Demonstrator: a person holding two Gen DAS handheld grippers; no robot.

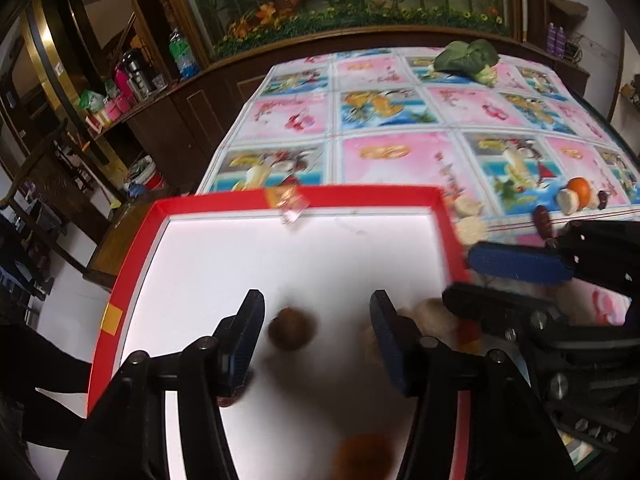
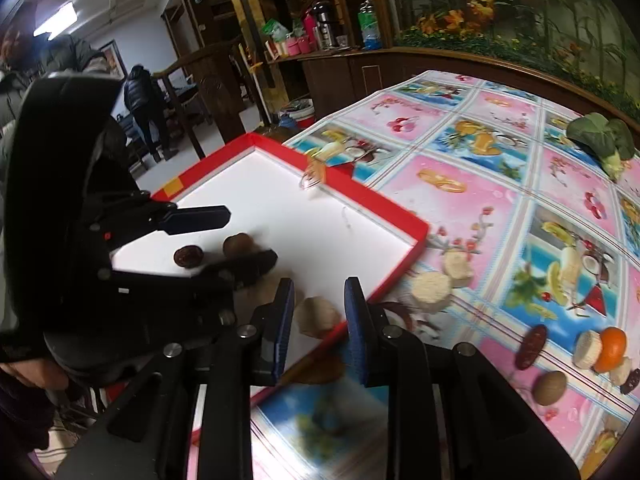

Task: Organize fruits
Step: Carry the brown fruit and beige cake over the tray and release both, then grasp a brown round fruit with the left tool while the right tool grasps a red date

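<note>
A red-rimmed white tray (image 1: 240,200) (image 2: 360,196) sits at the table's near left corner. My left gripper (image 1: 316,344) is open over the tray, with a round brown fruit (image 1: 291,332) lying loose between its fingers. Another brown fruit (image 1: 362,456) lies lower in the tray. My right gripper (image 2: 318,320) is open over the tray's right edge, with a pale beige piece (image 2: 318,316) lying in the tray between its fingers. A dark red date (image 2: 188,256) and the brown fruit (image 2: 238,244) lie in the tray. An orange (image 2: 610,348), a date (image 2: 530,346) and a brown fruit (image 2: 550,388) lie on the tablecloth.
Two pale pieces (image 2: 430,290) lie on the cloth just outside the tray's right corner. A leafy green vegetable (image 1: 468,58) (image 2: 600,136) sits at the table's far side. A clear wrapper (image 1: 290,204) hangs on the tray's far rim. A dark wooden cabinet (image 1: 160,120) stands left.
</note>
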